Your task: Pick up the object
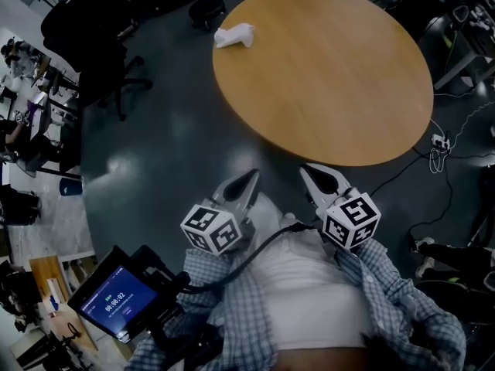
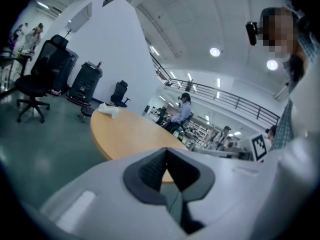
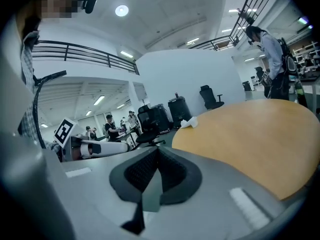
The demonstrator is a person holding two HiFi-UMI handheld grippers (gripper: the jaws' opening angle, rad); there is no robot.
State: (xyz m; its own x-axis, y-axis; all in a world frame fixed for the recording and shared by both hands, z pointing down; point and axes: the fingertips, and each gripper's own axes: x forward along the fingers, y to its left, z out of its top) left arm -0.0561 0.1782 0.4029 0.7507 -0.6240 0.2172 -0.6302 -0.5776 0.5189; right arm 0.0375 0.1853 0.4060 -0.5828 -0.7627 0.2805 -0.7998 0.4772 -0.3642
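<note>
Starting close by, the left gripper (image 1: 249,180) and the right gripper (image 1: 313,175) are held side by side in front of a checked shirt (image 1: 402,300). Both are kept just short of the near edge of the round wooden table (image 1: 332,83), over the dark floor (image 1: 155,153). In the left gripper view its jaws are seen pressed together at the tips, and nothing is held between them. In the right gripper view the jaws are closed the same way, with nothing in them. A small screen (image 1: 116,300) with a blue glow is seen low down at the person's left side. The white object (image 1: 234,35) is laid at the far left edge of the table, well apart from both grippers; what kind of thing it is cannot be told. A black chair (image 1: 85,29) is parked on the floor past that edge.
</note>
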